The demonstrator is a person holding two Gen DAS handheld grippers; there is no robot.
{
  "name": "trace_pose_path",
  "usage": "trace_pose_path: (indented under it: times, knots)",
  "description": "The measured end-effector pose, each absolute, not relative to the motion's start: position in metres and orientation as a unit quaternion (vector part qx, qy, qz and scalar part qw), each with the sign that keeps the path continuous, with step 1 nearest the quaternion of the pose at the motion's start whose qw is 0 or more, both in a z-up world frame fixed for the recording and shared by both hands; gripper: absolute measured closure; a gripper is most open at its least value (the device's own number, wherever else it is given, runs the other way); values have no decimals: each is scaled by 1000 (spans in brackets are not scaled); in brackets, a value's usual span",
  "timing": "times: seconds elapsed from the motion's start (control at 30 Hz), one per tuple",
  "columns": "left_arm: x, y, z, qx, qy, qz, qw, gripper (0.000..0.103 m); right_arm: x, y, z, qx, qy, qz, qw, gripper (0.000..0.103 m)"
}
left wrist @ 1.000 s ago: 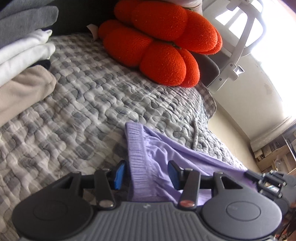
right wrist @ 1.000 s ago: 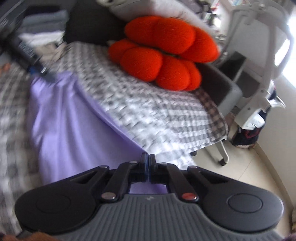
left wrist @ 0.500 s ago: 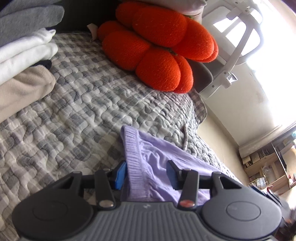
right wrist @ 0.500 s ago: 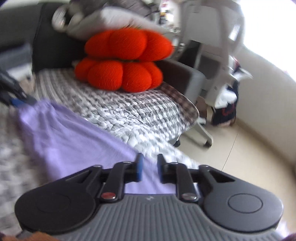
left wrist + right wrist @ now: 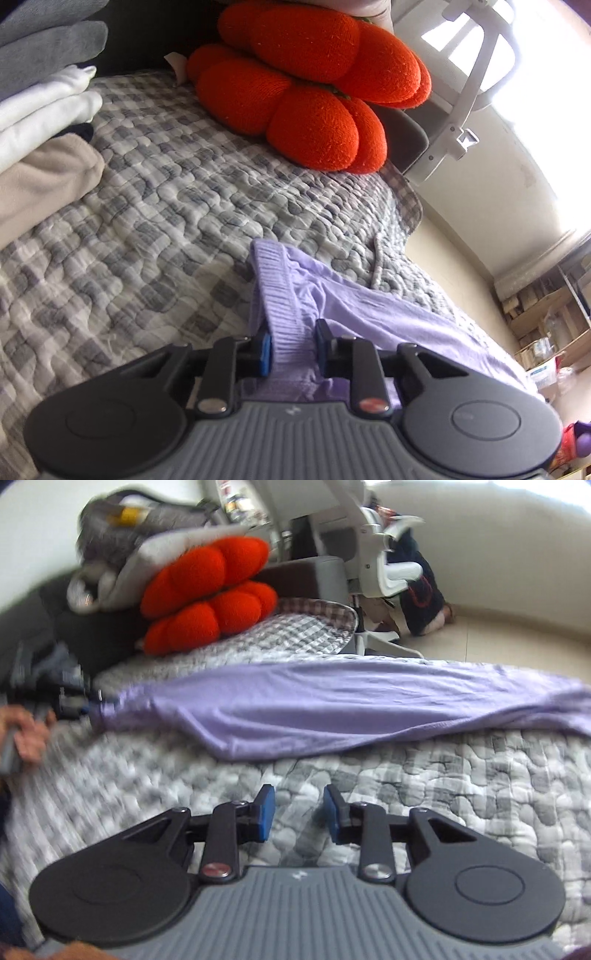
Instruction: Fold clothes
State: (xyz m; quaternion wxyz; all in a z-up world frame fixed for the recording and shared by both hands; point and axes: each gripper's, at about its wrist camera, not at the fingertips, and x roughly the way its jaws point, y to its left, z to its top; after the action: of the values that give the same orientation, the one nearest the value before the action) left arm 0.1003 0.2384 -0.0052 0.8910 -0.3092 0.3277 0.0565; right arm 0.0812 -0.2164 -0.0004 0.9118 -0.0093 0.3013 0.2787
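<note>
Now that my right gripper (image 5: 298, 814) has let go of the lilac garment (image 5: 332, 709) and swung clear, its jaws opening over bare quilt (image 5: 480, 775), my left gripper (image 5: 291, 345) is closing on the ribbed hem — next fold coming.

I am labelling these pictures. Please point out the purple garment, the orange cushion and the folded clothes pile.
purple garment (image 5: 332, 709): right wrist view, middle of cloth.
orange cushion (image 5: 314, 85): left wrist view, centre lobe.
folded clothes pile (image 5: 40, 110): left wrist view, white layer.

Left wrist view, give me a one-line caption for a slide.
Left gripper, jaws closing on the ribbed hem of a lilac garment on a checked quilt.
</note>
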Motion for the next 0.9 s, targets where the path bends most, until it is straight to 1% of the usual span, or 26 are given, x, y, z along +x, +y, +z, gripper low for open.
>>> trace_pose_path:
  times: [0.07, 0.1, 0.13, 0.2, 0.4, 0.5, 0.57, 0.6, 0.7, 0.9]
  knots:
    - [94, 240, -5, -314, 322, 53, 892, 80, 81, -205, 0, -37, 301, 302, 904, 66]
    - [91, 242, -5, -317, 319, 54, 892, 80, 82, -199, 0, -48, 302, 314, 899, 63]
    - [87, 244, -6, -321, 317, 56, 891, 80, 84, -194, -1, -53, 303, 324, 895, 58]
    - [81, 248, -6, -336, 311, 49, 888, 80, 89, -184, -2, -60, 304, 341, 888, 54]
    - [74, 256, -10, -358, 303, 22, 883, 80, 103, -157, -7, -63, 296, 362, 882, 53]
    - [75, 263, -19, -379, 308, 7, 873, 80, 107, -148, -8, -78, 287, 349, 889, 55]
    - [76, 263, -22, -381, 312, 3, 870, 80, 110, -143, -8, -84, 280, 337, 895, 64]
    - [75, 263, -22, -379, 314, 5, 871, 80, 111, -141, -8, -84, 275, 331, 899, 72]
    - [72, 265, -23, -382, 314, 2, 869, 79, 112, -143, -4, -60, 255, 333, 906, 73]
    - [70, 266, -24, -385, 323, -5, 865, 79, 110, -145, -2, -46, 257, 310, 914, 73]
